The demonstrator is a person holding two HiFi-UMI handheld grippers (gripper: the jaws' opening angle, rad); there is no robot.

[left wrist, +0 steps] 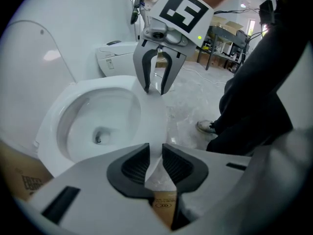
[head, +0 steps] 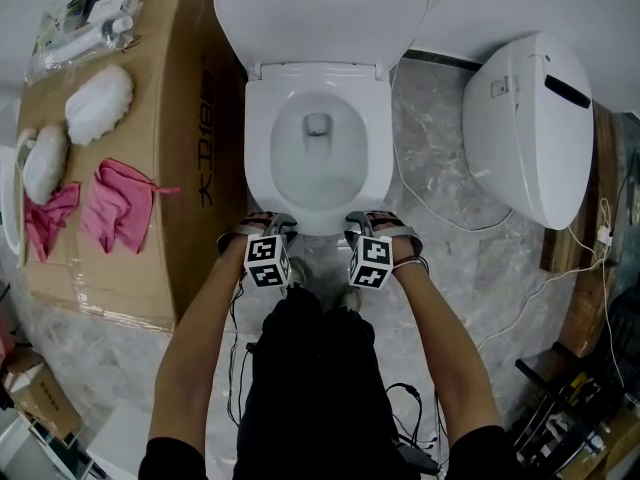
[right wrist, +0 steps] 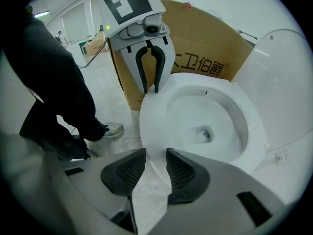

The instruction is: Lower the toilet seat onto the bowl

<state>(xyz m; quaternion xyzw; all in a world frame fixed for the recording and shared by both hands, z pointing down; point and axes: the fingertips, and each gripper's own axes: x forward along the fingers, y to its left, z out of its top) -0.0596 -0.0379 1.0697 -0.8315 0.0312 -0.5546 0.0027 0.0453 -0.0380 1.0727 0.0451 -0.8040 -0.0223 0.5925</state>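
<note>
The white toilet seat (head: pixel 258 158) lies flat on the bowl (head: pixel 318 173) at the middle of the frame, with the lid (head: pixel 320 8) upright behind it. Its front edge is between the jaws of my left tool (left wrist: pixel 155 163) and my right tool (right wrist: pixel 155 169). Both tools are open and do not press it.

On the left, a cardboard box (head: pixel 190 168) stands just beside the toilet bowl (head: pixel 345 168), leaving only a narrow slot down that side. On the right, the marble floor (head: pixel 430 138) lies open between the bowl and a second white toilet unit (head: pixel 525 128), though a white cable (head: pixel 437 217) trails across it. At the far end, the raised lid (head: pixel 320 13) walls off the bowl. The room above the bowl's opening is free. At the near rim, the left tool (head: pixel 277 224) and right tool (head: pixel 360 221) stand apart, with the person's legs (head: pixel 305 368) close behind them.
</note>
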